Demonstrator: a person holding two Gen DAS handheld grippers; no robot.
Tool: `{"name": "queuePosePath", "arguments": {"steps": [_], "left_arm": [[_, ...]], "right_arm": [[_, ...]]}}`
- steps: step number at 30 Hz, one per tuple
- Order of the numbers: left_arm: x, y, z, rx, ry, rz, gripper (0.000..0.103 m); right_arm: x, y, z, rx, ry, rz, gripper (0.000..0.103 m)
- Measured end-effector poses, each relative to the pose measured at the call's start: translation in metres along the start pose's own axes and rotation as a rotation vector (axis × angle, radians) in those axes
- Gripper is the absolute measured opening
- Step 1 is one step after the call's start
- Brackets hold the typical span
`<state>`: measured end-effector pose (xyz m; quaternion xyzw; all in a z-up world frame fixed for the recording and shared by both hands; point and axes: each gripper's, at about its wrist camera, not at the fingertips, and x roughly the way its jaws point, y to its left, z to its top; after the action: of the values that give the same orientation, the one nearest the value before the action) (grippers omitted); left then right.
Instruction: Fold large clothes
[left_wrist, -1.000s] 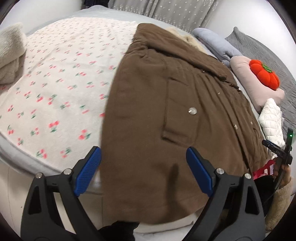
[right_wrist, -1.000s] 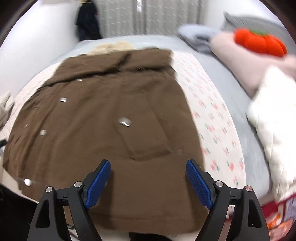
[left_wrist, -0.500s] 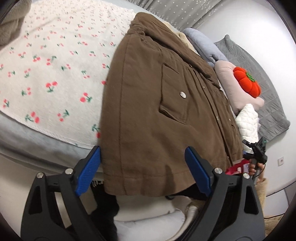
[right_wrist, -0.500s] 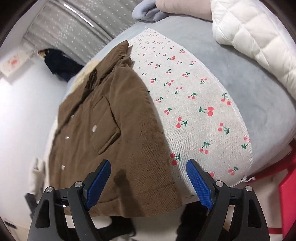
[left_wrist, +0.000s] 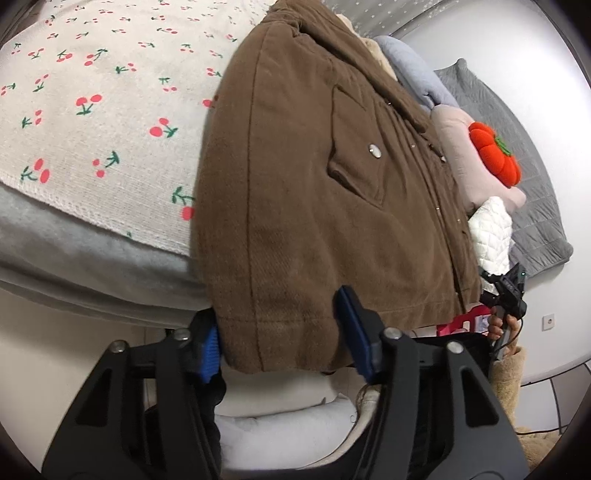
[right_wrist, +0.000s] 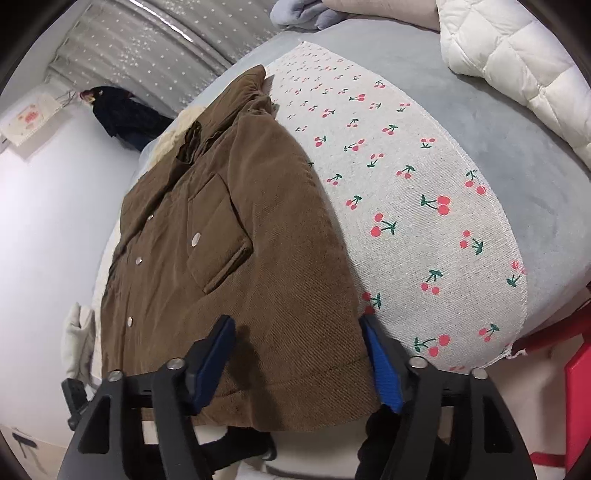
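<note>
A brown corduroy jacket (left_wrist: 295, 177) lies front up on the bed, snaps fastened, its hem hanging over the near edge. My left gripper (left_wrist: 282, 339) straddles the hem's left corner; its jaws are closing with the fabric between them, and the cloth is not pinched. My right gripper (right_wrist: 297, 369) straddles the jacket's (right_wrist: 229, 240) right hem corner; its jaws are closing too, one blue pad (right_wrist: 380, 369) at the side seam. In the left wrist view the right gripper (left_wrist: 506, 295) shows small at the far hem corner, held by a hand.
A cherry-print sheet (left_wrist: 92, 110) covers the grey bed (right_wrist: 498, 147). A white quilted piece (right_wrist: 517, 55), a pink pillow with an orange pumpkin plush (left_wrist: 495, 151) and a grey blanket (left_wrist: 532, 206) lie to the right. A red stool (right_wrist: 576, 369) stands by the bed's edge.
Both grippers have come down to the jacket's hem at the bed's edge, and their jaws have narrowed around the hem corners. The right one swung toward the right corner and rolled.
</note>
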<state>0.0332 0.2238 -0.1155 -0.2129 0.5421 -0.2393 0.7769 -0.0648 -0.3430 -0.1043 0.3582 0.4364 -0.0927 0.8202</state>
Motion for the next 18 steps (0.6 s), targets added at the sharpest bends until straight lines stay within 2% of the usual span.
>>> {"name": "queuePosePath", "arguments": {"steps": [1,4,7,10,13,18], "left_arm": [[0.0,-0.001,0.0,0.004,-0.003,0.003,0.054],[-0.003,-0.003,-0.002,0.023,-0.02,-0.005,0.046],[-0.006,-0.004,-0.002,0.03,-0.032,-0.028,0.043],[-0.002,-0.002,0.0,0.017,-0.021,-0.022,0.043],[0.002,-0.009,0.0,-0.003,-0.017,-0.021,0.043],[0.005,-0.008,0.002,-0.017,-0.016,-0.021,0.043]], "right_arm": [[0.0,-0.001,0.0,0.008,0.0,0.01,0.056],[-0.003,-0.009,-0.001,0.055,0.004,0.072,0.048],[-0.005,-0.014,-0.001,0.082,0.005,0.103,0.048],[-0.005,-0.014,-0.003,0.097,0.004,0.07,0.05],[-0.005,-0.015,-0.004,0.103,0.004,0.078,0.054],[-0.008,-0.013,-0.009,0.086,0.007,0.062,0.054]]}}
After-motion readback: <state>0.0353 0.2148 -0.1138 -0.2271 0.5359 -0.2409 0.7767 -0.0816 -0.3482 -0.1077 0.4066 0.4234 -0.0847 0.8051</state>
